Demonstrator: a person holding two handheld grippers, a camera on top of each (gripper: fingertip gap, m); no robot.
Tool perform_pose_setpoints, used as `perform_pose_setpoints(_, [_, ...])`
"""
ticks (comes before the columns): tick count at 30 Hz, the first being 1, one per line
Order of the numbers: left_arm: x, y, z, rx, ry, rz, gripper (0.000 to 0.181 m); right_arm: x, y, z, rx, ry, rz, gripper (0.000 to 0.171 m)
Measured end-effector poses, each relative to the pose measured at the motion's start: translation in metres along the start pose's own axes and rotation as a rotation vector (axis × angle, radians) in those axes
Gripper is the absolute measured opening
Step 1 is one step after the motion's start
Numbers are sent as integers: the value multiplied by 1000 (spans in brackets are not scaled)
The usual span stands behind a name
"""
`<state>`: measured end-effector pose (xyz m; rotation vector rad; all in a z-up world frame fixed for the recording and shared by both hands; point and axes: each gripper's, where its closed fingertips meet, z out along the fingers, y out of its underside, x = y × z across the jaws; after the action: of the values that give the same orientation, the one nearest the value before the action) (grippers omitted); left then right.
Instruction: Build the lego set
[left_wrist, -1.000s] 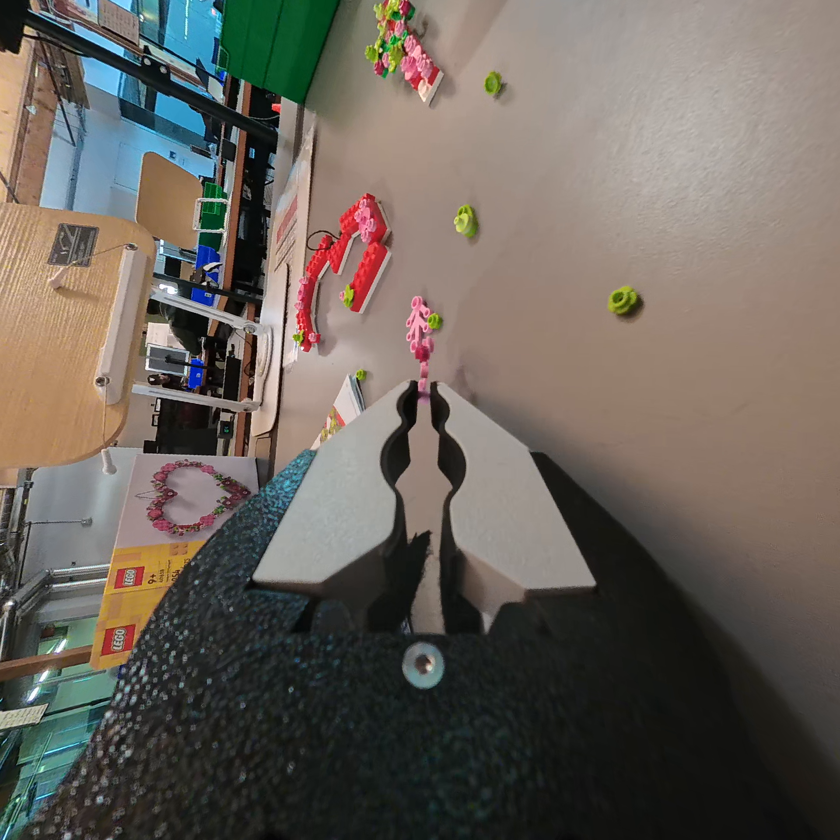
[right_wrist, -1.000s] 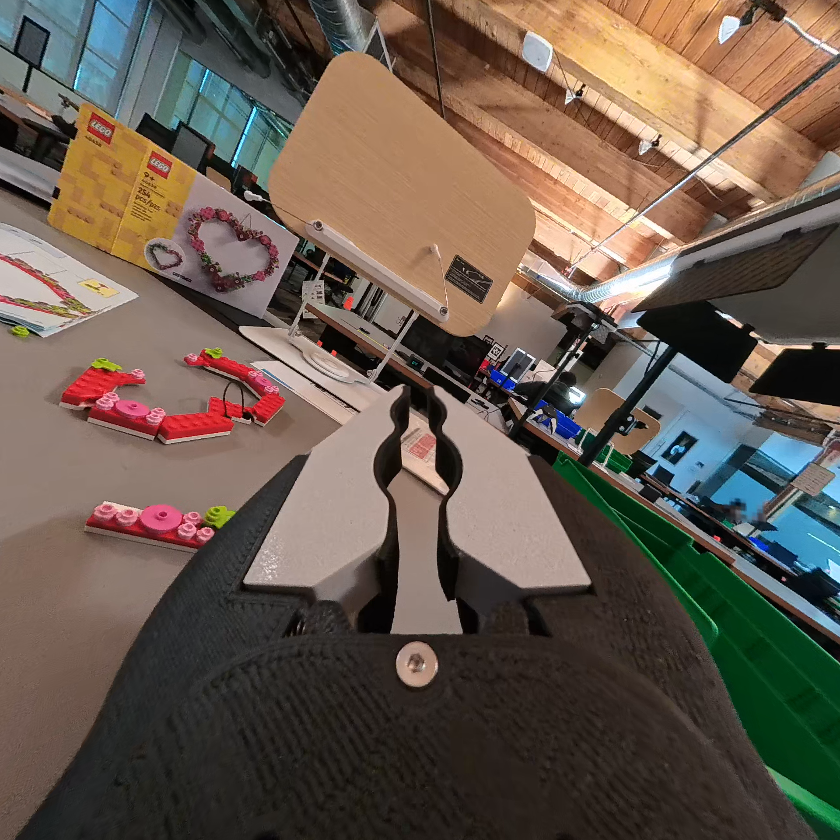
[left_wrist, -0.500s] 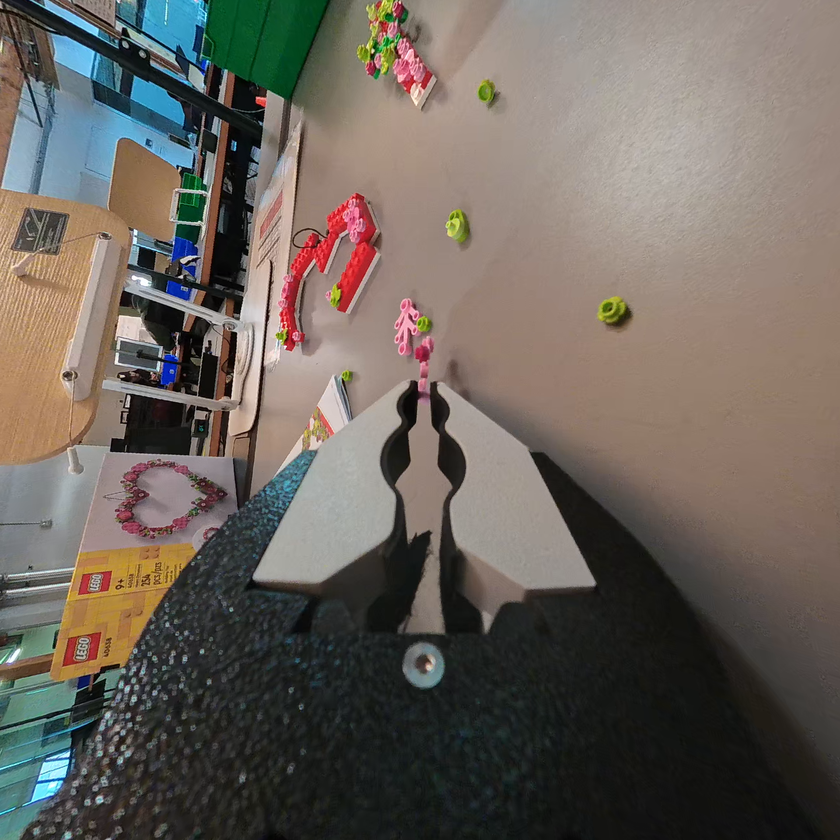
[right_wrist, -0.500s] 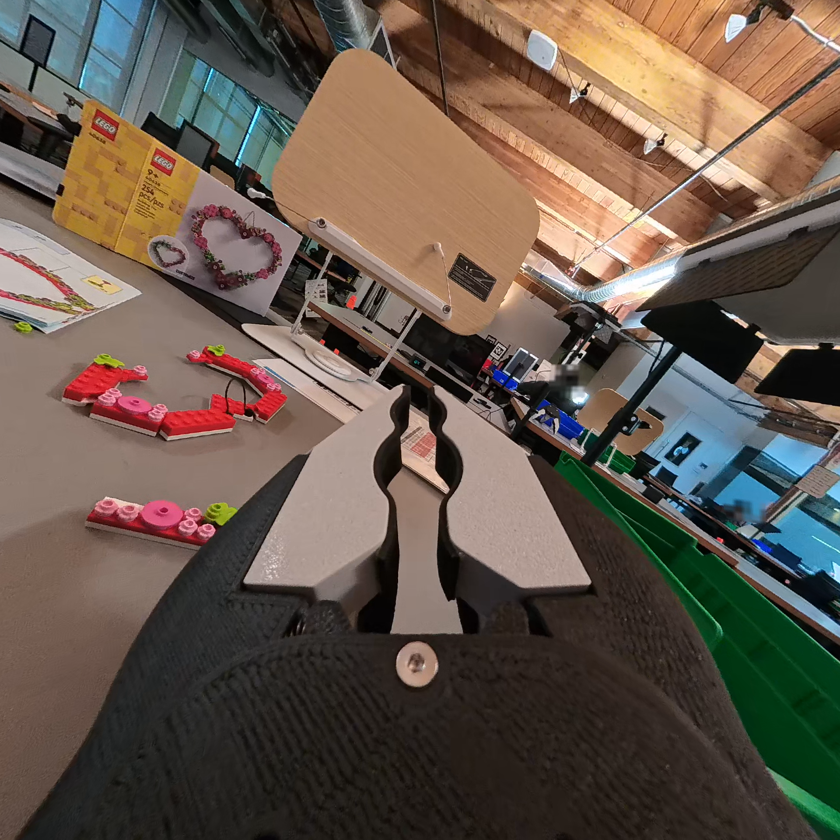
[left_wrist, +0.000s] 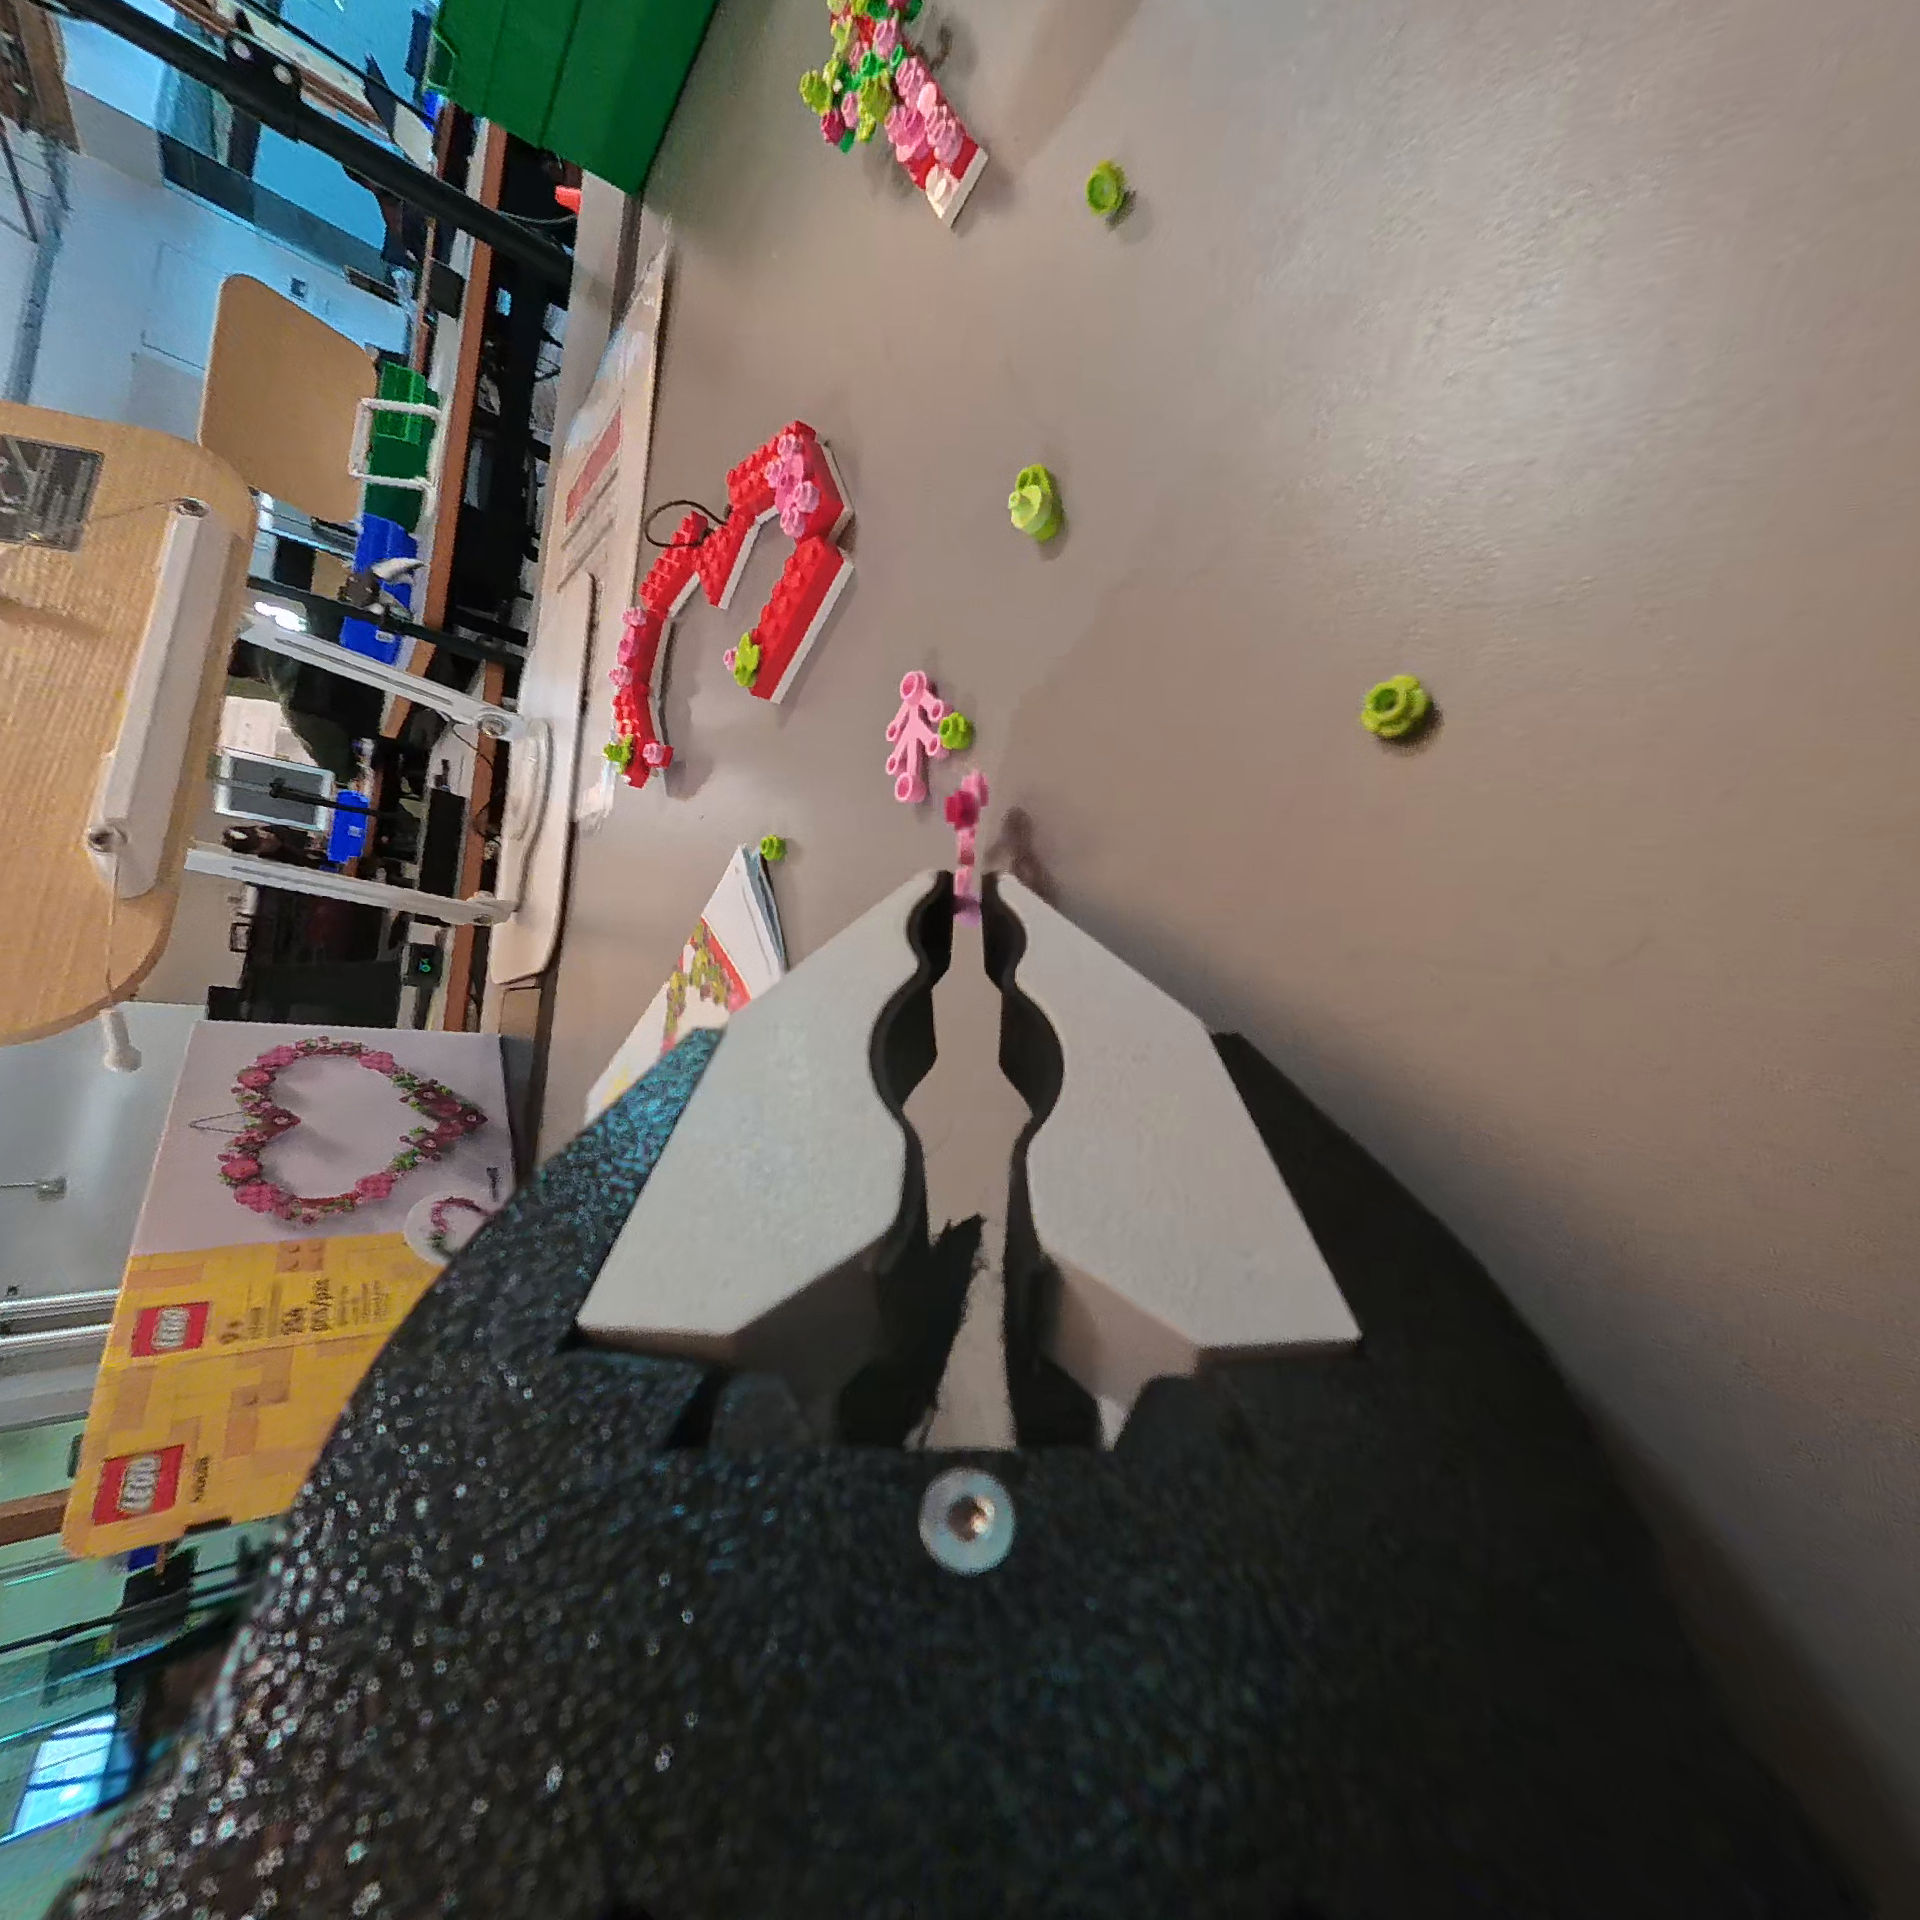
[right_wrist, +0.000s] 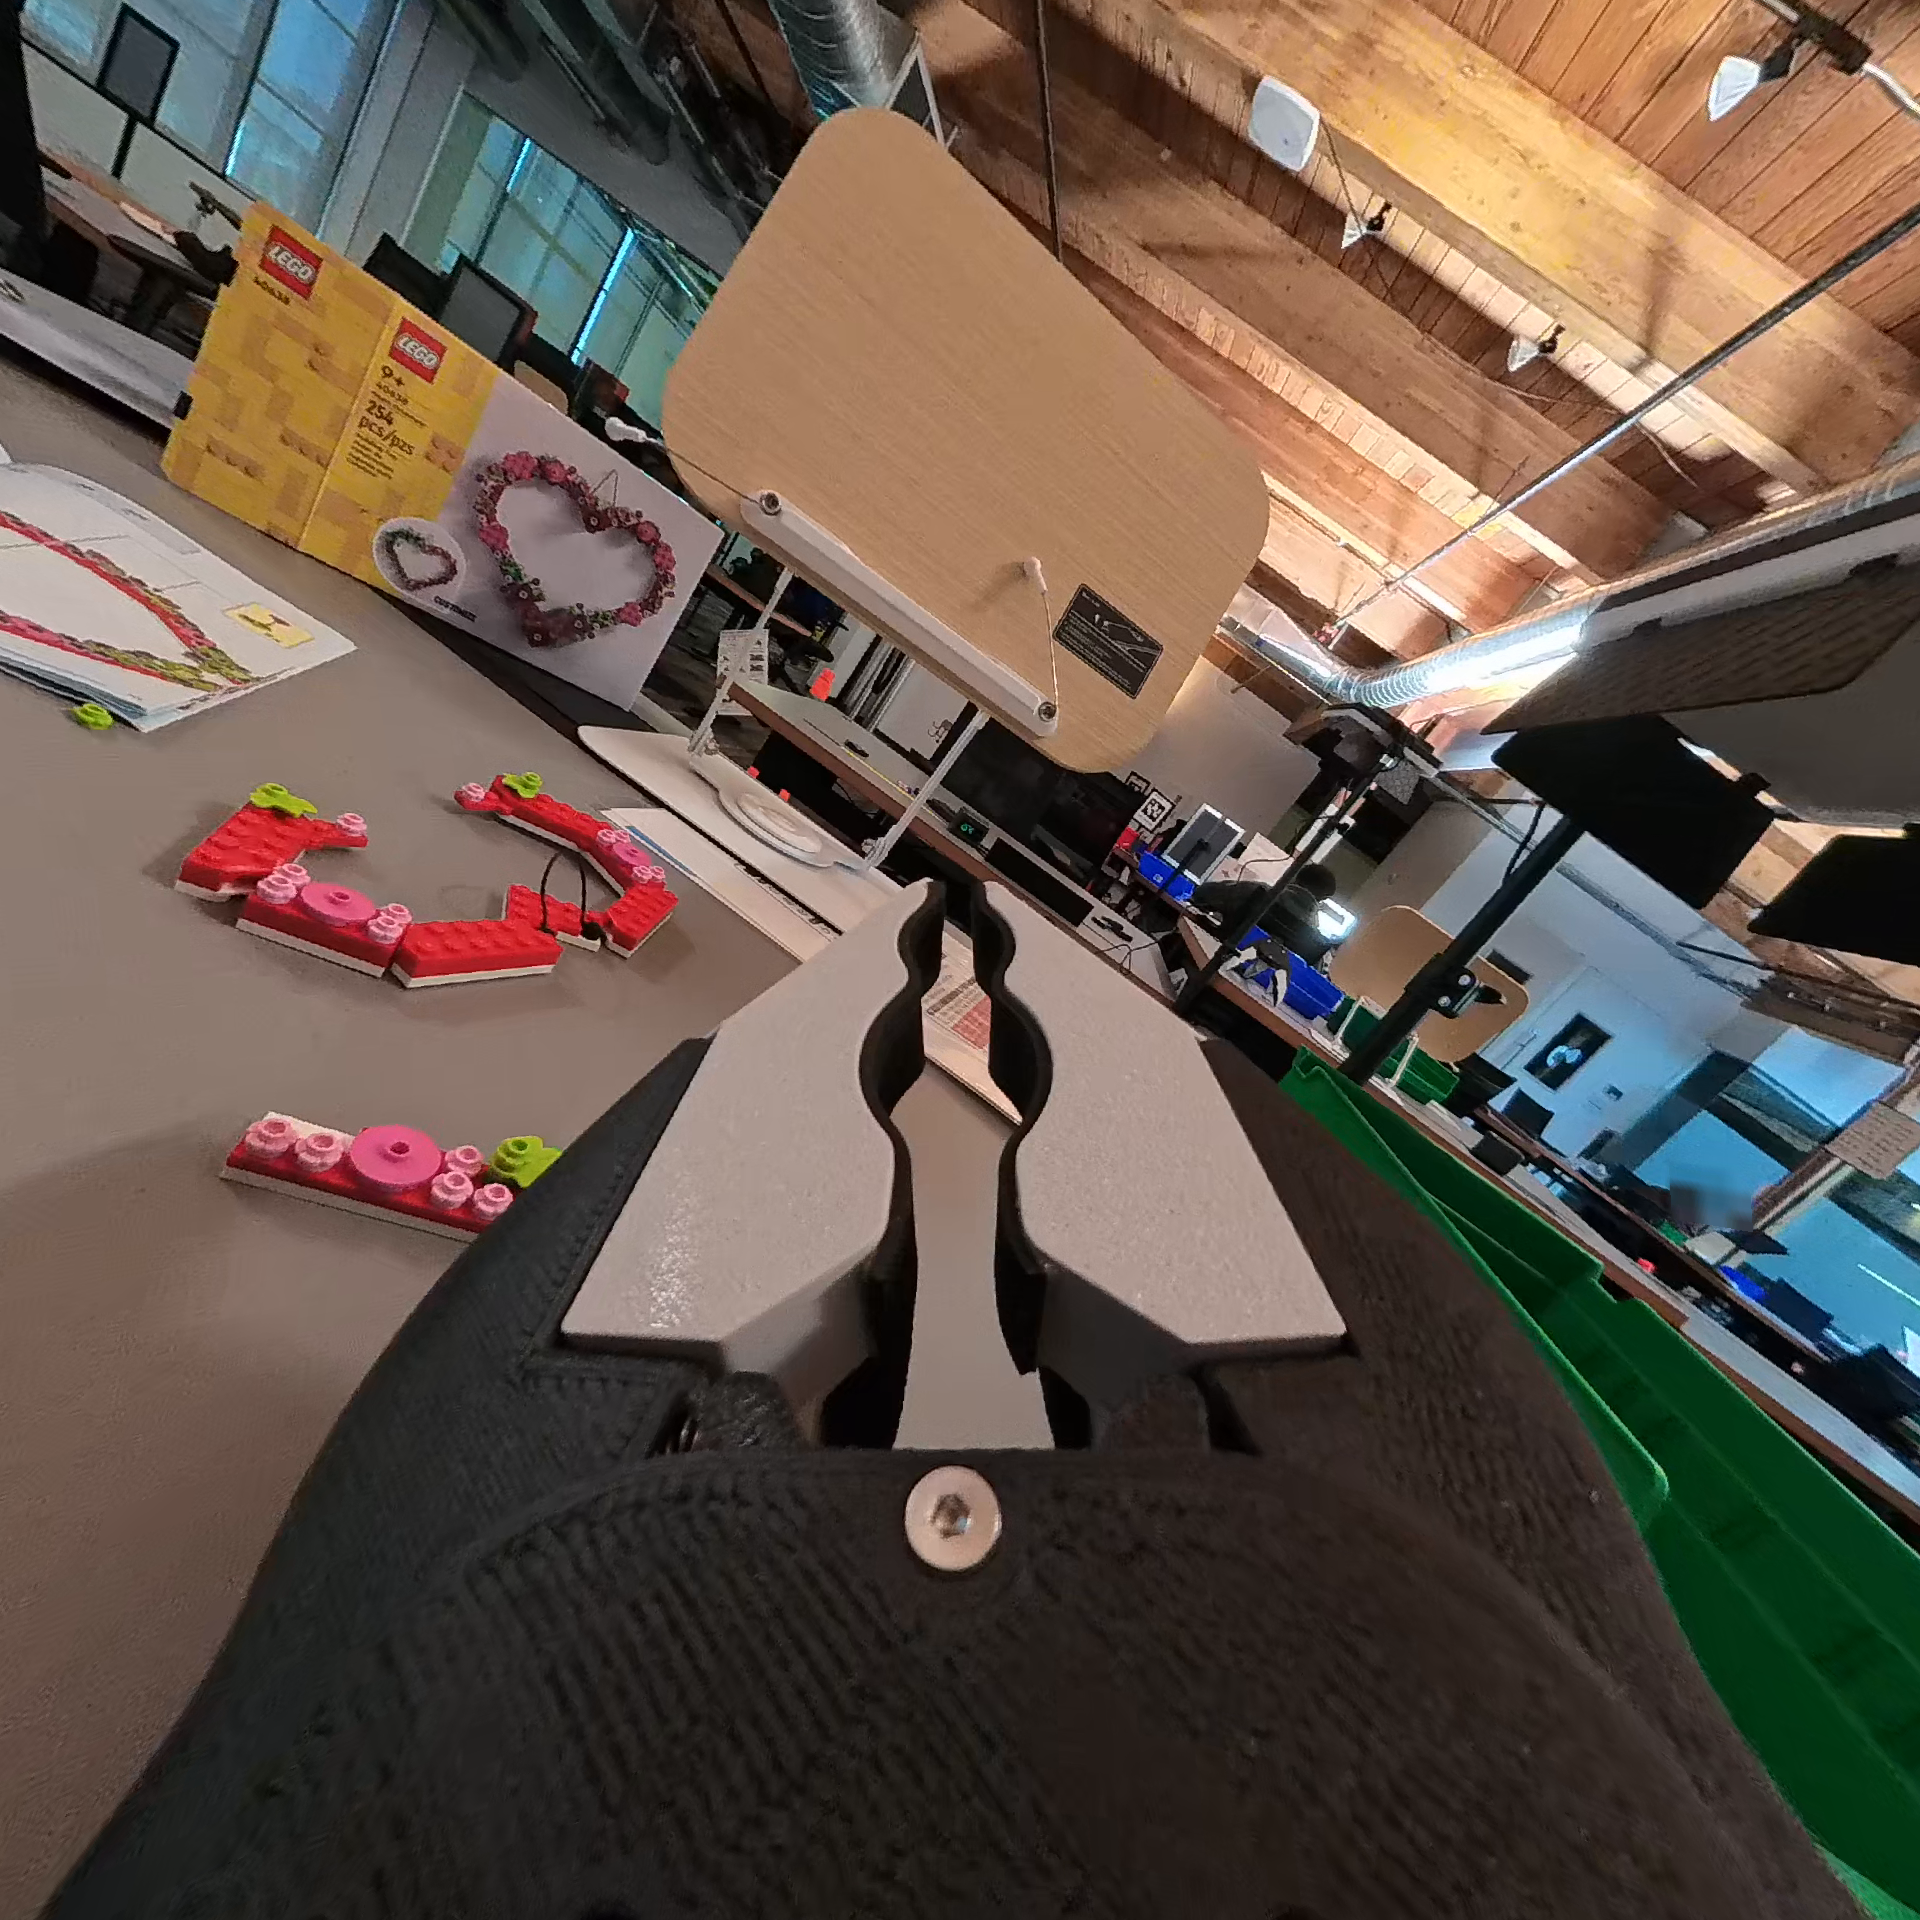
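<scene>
My left gripper (left_wrist: 966, 896) is shut on a thin pink flower stem piece (left_wrist: 966, 831) and holds it just above the grey table (left_wrist: 1455, 416). Beyond it lie a loose pink branch piece (left_wrist: 914, 732), the red heart frame sections (left_wrist: 764, 582) and several lime flower studs (left_wrist: 1395, 708). A small red plate with pink and green flowers (left_wrist: 914, 104) lies far off. My right gripper (right_wrist: 961, 902) is shut and empty, raised above the table. In the right wrist view the red frame sections (right_wrist: 416, 894) and a short red plate with pink studs (right_wrist: 379, 1169) lie to its left.
The set's yellow box (right_wrist: 343, 416) and the open instruction booklet (right_wrist: 125, 613) sit at the back left. A wooden book stand (right_wrist: 956, 436) rises behind the pieces. A green bin (right_wrist: 1662, 1403) stands close on the right, and shows in the left wrist view (left_wrist: 582, 73). The left gripper's tips are roughly 30 centimetres from the right gripper's.
The left gripper has shifted slightly with the pink stem still in it. The right gripper has barely moved and stays shut.
</scene>
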<state>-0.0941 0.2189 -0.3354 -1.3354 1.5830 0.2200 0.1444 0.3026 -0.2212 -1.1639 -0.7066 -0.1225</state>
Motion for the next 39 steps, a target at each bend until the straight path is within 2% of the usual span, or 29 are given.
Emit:
perform_pose_setpoints(8, [2, 5, -1, -31, 72, -156, 3, -2, 0, 1, 1, -7, -6, 3])
perform_pose_setpoints(14, [3, -1, -5, 24, 192, -448, 23, -4, -4, 0, 22, -22, 6, 3])
perform_pose_setpoints(21, [-1, -8, -9, 89, 237, -569, 29, -4, -4, -1, 23, -21, 1, 3])
perform_pose_setpoints(25, [-38, -17, -28, 222, 107, -642, 29, -2, -5, -1, 29, -10, 8, 3])
perform_pose_setpoints(27, [-69, -21, -51, 290, 11, -702, 36, -1, -6, -2, 37, -7, 11, 3])
perform_pose_setpoints(29, [-113, -20, -87, 338, -153, -759, 37, -2, -7, -3, 42, -13, 10, 3])
perform_pose_setpoints(31, [-164, -4, -129, 319, -359, -827, 31, -2, -8, -3, 46, -11, 13, 3])
perform_pose_setpoints(32, [-189, 14, -151, 262, -476, -880, 24, -1, -7, -3, 45, -11, 16, 3])
perform_pose_setpoints(34, [-227, 50, -192, 129, -632, -947, 23, -1, -7, -3, 45, -11, 21, 3])
perform_pose_setpoints(37, [-260, 117, -232, -99, -771, -998, 20, -1, -6, -3, 42, -10, 22, 4])
perform_pose_setpoints(39, [-262, 171, -237, -274, -750, -1086, 18, -1, -6, -3, 40, -10, 20, 4])
